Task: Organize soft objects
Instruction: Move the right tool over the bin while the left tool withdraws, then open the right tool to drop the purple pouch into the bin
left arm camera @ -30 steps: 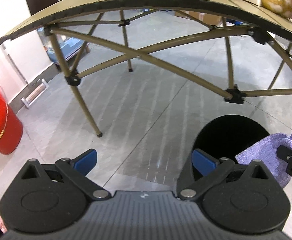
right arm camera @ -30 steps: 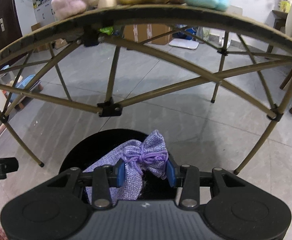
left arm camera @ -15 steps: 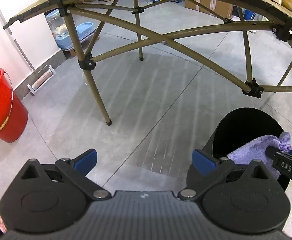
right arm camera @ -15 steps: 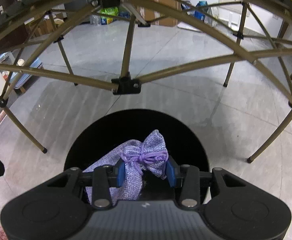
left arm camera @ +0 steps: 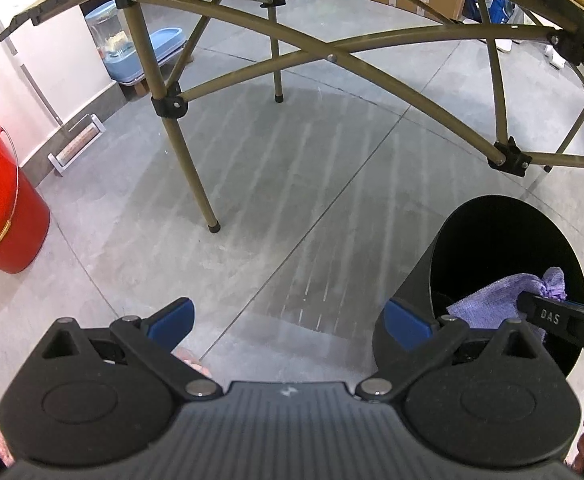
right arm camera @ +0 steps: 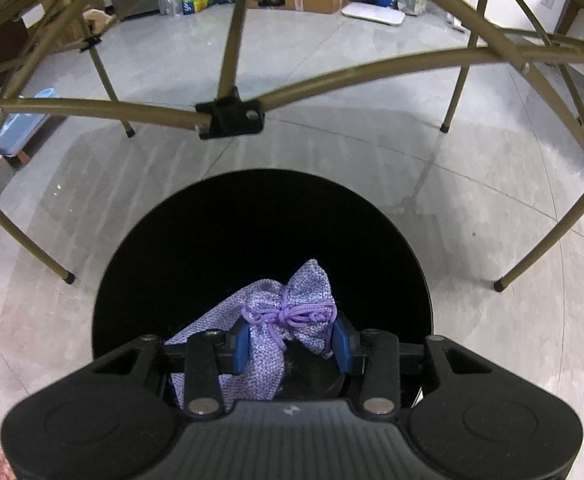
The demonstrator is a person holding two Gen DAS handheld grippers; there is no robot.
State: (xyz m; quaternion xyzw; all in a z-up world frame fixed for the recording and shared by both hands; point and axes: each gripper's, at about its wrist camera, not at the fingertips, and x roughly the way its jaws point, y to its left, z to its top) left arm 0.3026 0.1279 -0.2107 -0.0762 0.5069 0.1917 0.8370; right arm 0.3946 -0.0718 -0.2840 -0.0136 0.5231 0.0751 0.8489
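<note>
My right gripper (right arm camera: 291,342) has its jaws clamped on a lilac drawstring pouch (right arm camera: 279,320) at the knotted neck, holding it low in the frame over the mouth of a black bin (right arm camera: 131,280). I judge this the drop-off step: next I must part the jaws and let it fall in. My left gripper (left arm camera: 287,316) hangs with jaws apart, empty, beside the bin. The bin's inside is pure black; the bench (left arm camera: 71,2) top is cut off above.

Bright, sharp frames; heavy fisheye edge-bending.
</note>
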